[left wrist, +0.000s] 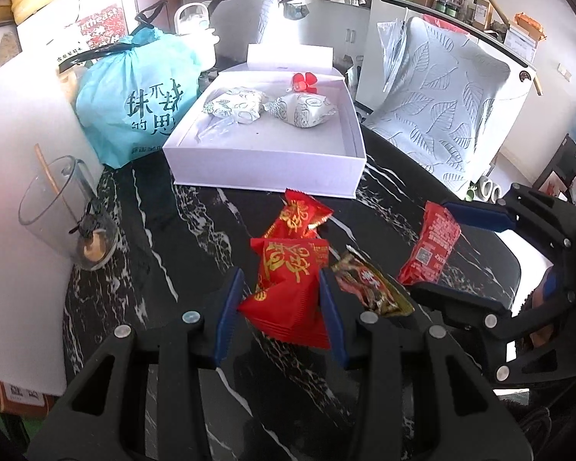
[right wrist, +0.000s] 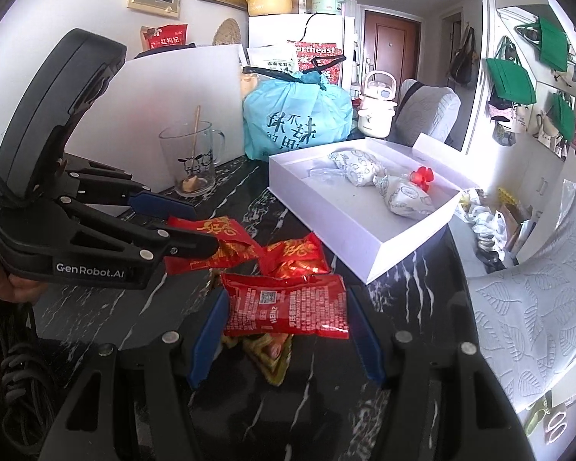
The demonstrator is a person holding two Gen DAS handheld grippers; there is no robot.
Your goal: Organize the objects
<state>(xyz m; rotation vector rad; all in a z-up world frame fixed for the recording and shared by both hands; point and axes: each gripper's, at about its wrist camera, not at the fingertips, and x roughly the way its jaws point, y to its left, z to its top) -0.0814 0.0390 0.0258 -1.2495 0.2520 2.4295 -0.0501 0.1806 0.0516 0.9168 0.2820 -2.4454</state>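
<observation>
Landmark: the open white cardboard box [left wrist: 265, 161] on the black marble-veined worktop [left wrist: 165, 238]. Left of the box stand a clear glass mug [left wrist: 67, 217] holding a wooden stick and a tied turquoise plastic bag [left wrist: 142, 103]. Inside the box lie two white patterned wrapped parcels [left wrist: 268, 109] and a small red ornament [left wrist: 303, 81]. In front of the box, the left tool [left wrist: 284, 303] is clamped on a red foil packet with gold lettering [left wrist: 288, 288]; another such red packet [left wrist: 301, 215] lies between it and the box. Right of these, the right tool [right wrist: 288, 311] is clamped on a red printed sachet [right wrist: 288, 307].
</observation>
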